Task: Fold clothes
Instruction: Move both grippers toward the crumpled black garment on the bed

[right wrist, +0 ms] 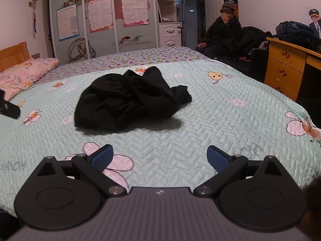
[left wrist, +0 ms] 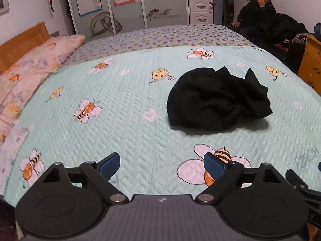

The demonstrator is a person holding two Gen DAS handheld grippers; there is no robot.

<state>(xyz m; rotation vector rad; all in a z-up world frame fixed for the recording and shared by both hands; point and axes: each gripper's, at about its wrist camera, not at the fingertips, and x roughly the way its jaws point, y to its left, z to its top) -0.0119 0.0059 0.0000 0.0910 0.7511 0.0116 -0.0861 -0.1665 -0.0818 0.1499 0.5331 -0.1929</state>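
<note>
Black garment — soft, limp heap ahead of both wide-open, empty grippers — pinch a loose edge.

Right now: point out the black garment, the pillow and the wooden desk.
black garment [left wrist: 216, 100]: left wrist view, middle of the crumpled heap.
pillow [left wrist: 40, 60]: left wrist view, its floral top face.
wooden desk [right wrist: 284, 68]: right wrist view, drawer front.

Black garment crumpled on bedspread — right gripper fingers spread, apart from it.
</note>
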